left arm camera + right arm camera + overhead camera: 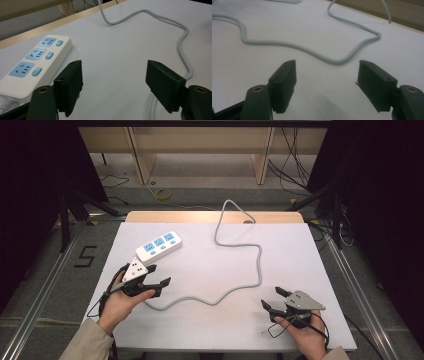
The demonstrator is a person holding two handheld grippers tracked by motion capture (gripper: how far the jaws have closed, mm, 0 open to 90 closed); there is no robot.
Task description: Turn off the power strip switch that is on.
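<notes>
White sheet (210, 320) covers most of the table, with a strip of bare wood (200, 216) showing along the far edge. Grey floor around it, a black "5" (86, 256) marked on the floor to the left, wooden furniture legs and loose cables beyond the far side.

Grey cord (240, 245) next in size: it comes onto the table over the far edge near the middle, bends right, runs down the right-centre of the sheet, then sweeps back left in a loose curve toward the near-left area. In the right gripper view the cord (312, 51) lies in a wavy line across the sheet ahead of the jaws, apart from them. In the left gripper view the cord (183, 50) passes just beside the right-hand jaw and runs on under it; contact cannot be told.

White power strip (158, 245), three blue sockets with blue switches, lies at an angle on the far-left part of the sheet. In the left gripper view the strip (35, 62) sits just beside the left-hand jaw, its near end low in the frame.

Left gripper (155, 276), held in the left hand (117, 302), is at the near-left of the sheet, just near of the strip; jaws spread wide, nothing between them. Right gripper (274, 299), held in the right hand (305, 332), is at the near-right, well apart from the strip; jaws likewise spread, holding nothing, white sheet between them.
</notes>
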